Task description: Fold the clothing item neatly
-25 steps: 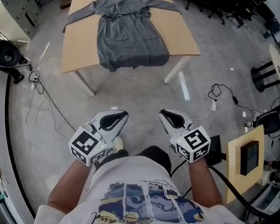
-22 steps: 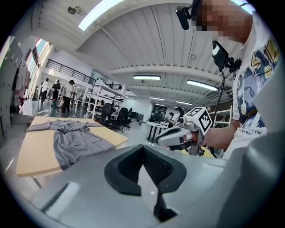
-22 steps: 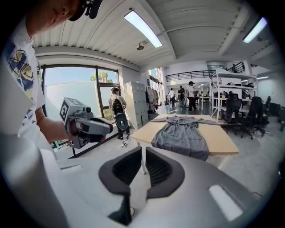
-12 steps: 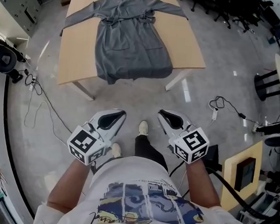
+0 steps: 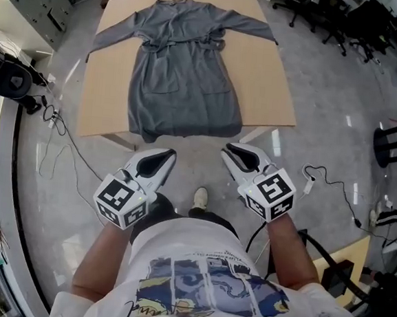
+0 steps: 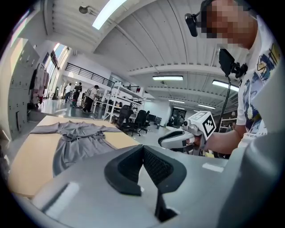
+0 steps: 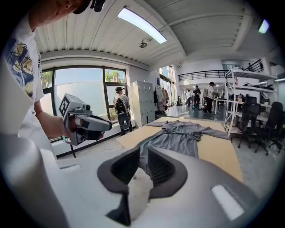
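The desk (image 5: 270,85), with the grey robe (image 5: 185,77) spread flat on it, is seen nearer than before. The left claw (image 5: 167,154) is pressed together, empty; the right claw (image 5: 229,151) has just been parted slightly, empty.

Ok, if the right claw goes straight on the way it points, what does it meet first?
Probably the near hem of the grey robe at the front edge of the table, though depth is hard to judge. Nothing stands in between. The right claw has just been opening, empty.
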